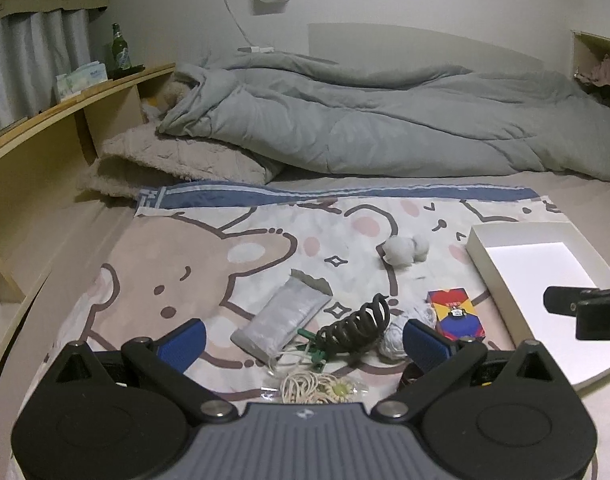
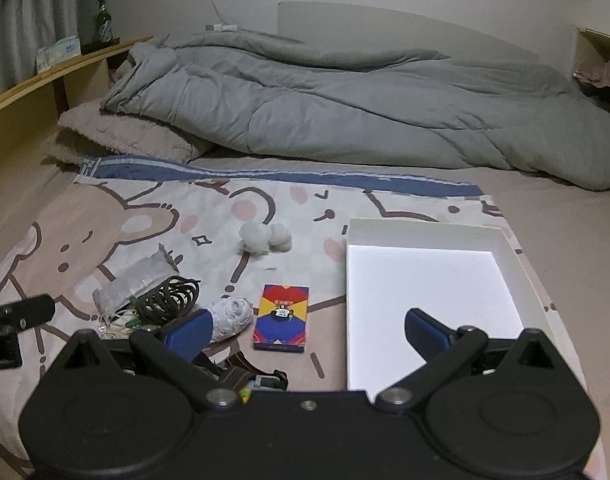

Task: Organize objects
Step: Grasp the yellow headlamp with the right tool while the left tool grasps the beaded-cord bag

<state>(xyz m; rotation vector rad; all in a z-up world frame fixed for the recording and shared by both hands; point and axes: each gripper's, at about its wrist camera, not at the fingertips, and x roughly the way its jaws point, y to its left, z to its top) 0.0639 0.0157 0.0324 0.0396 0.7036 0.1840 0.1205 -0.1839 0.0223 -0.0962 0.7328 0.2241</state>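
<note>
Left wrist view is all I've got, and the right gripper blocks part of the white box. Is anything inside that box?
Observer: No. The right wrist view shows the white box whole, and its floor is bare.
Operator: Is the right gripper open?
Observer: Yes. The right gripper is open and holds nothing. One finger hangs over the box's near end, the other beside the white yarn ball.
Operator: What's the dark thing near the bottom of my view?
Observer: It looks like a brown strap with a clip, lying on the sheet and partly hidden under the gripper.
</note>
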